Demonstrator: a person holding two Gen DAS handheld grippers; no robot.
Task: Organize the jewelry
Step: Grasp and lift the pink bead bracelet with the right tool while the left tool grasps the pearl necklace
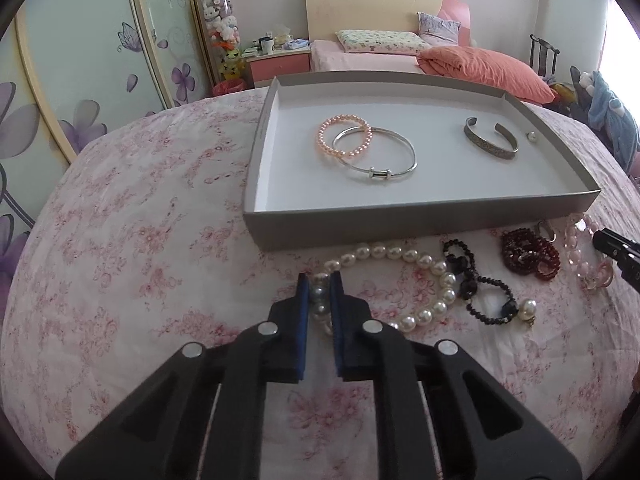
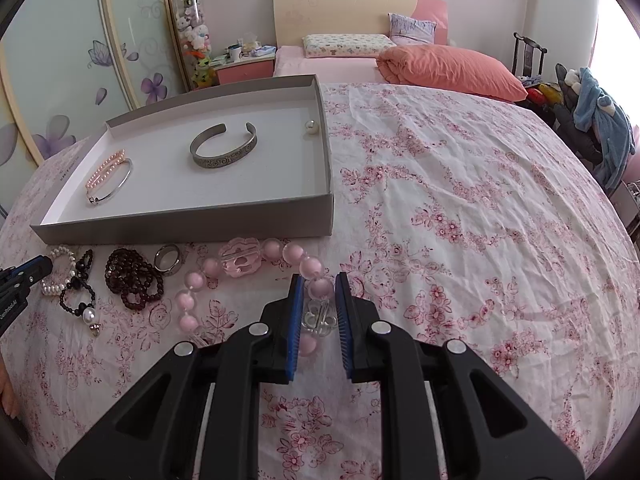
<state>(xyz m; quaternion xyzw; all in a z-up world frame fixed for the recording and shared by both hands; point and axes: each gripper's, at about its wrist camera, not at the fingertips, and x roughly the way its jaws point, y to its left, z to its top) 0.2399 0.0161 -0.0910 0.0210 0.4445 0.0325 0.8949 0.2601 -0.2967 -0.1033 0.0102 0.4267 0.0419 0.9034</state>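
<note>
Left gripper point(image 1: 319, 280) clamped on white pearl necklace point(image 1: 404, 280) on the floral sheet, just in front of the grey tray point(image 1: 256, 184); right gripper point(image 2: 318, 282) pinching pink bead bracelet point(image 2: 244, 260) near the tray's front corner; lift straight up so strands clear the tray wall, then set inside, apart from the bangles

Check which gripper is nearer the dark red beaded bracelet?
Right. The right gripper grips the pink bead bracelet beside the dark red beaded bracelet; the left gripper grips the white pearl necklace, further off.
</note>
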